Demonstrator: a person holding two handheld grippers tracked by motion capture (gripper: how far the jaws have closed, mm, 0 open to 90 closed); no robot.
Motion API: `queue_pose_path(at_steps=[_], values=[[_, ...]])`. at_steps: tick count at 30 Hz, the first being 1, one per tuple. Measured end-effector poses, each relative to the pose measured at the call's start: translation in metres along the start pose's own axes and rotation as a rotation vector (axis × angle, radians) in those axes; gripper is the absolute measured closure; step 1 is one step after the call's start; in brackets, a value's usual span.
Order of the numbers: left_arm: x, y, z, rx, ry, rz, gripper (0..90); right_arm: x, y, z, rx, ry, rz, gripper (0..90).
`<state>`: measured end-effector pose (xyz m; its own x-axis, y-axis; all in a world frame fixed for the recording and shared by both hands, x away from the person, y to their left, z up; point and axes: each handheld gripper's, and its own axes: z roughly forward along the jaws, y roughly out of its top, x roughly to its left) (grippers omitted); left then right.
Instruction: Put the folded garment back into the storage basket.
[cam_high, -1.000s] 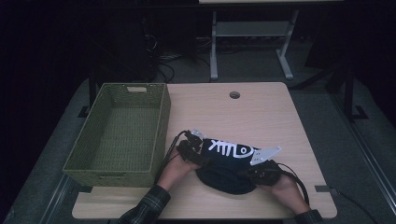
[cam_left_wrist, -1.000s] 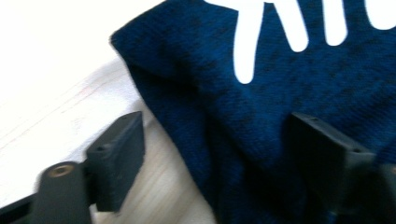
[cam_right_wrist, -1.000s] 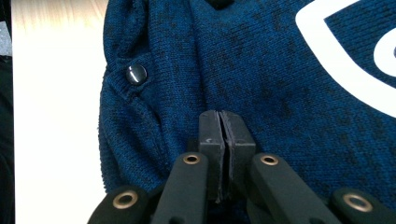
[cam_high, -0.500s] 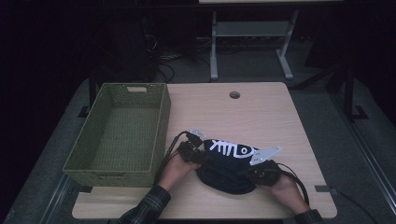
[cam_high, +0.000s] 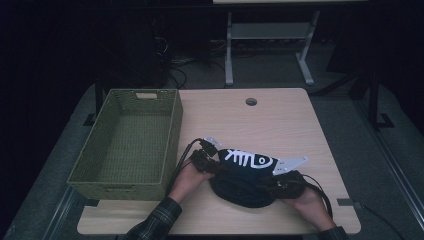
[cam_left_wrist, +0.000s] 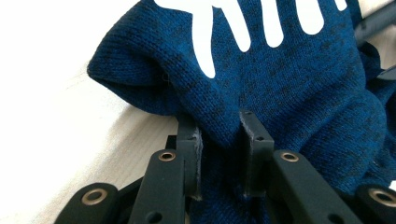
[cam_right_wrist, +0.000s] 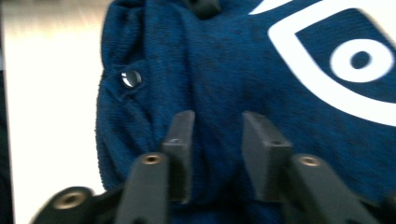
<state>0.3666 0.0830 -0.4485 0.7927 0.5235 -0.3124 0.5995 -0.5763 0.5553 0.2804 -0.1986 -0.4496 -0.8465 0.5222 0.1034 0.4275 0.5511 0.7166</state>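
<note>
A dark blue knitted garment (cam_high: 240, 186) with a white fish-skeleton print lies bunched near the table's front edge. My left gripper (cam_high: 212, 162) is at its left end. Its jaws have just been closing and now pinch a fold of the blue knit (cam_left_wrist: 280, 84) between the pads, left gripper (cam_left_wrist: 219, 135). My right gripper (cam_high: 280, 182) is at the garment's right end. Its jaws have just been opening and now stand apart over the cloth (cam_right_wrist: 224, 60), right gripper (cam_right_wrist: 217, 126), with no fold pinched. A metal snap (cam_right_wrist: 131, 78) sits on the cloth's edge.
A green woven basket (cam_high: 172, 135) stands on the left side of the wooden table (cam_high: 260, 125), close to my left hand. A cable hole (cam_high: 251, 101) sits near the table's far edge. Dark floor and a desk frame lie beyond.
</note>
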Motion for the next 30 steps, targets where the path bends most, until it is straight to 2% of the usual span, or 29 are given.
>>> queue_pose_path(at_steps=[2, 6, 12, 17, 21, 25, 30], values=[[0.0, 0.001, -0.002, 0.002, 0.002, 0.007, 73.8, 0.0, -0.003, -0.005, -0.003, -0.046, 0.0, 54.9], [-0.001, 0.001, -0.006, 0.001, 0.008, 0.01, 73.8, -0.002, -0.013, -0.02, -0.047, -0.106, 0.031, 45.6], [-0.001, 0.003, -0.013, -0.008, 0.014, 0.002, 73.8, -0.014, -0.034, -0.04, -0.077, -0.209, 0.12, 32.4], [-0.005, 0.006, -0.02, -0.021, 0.02, 0.002, 73.9, -0.032, -0.053, -0.04, -0.034, -0.311, 0.194, 18.5], [-0.01, 0.009, -0.024, -0.022, 0.027, 0.0, 73.8, -0.042, -0.06, -0.035, -0.005, -0.379, 0.234, 15.9], [-0.014, 0.011, -0.029, -0.031, 0.018, -0.003, 73.8, -0.046, -0.063, -0.031, 0.007, -0.398, 0.25, 13.7], [-0.018, 0.016, -0.038, -0.034, 0.0, -0.003, 73.8, -0.049, -0.066, -0.029, -0.026, -0.387, 0.268, 11.7]])
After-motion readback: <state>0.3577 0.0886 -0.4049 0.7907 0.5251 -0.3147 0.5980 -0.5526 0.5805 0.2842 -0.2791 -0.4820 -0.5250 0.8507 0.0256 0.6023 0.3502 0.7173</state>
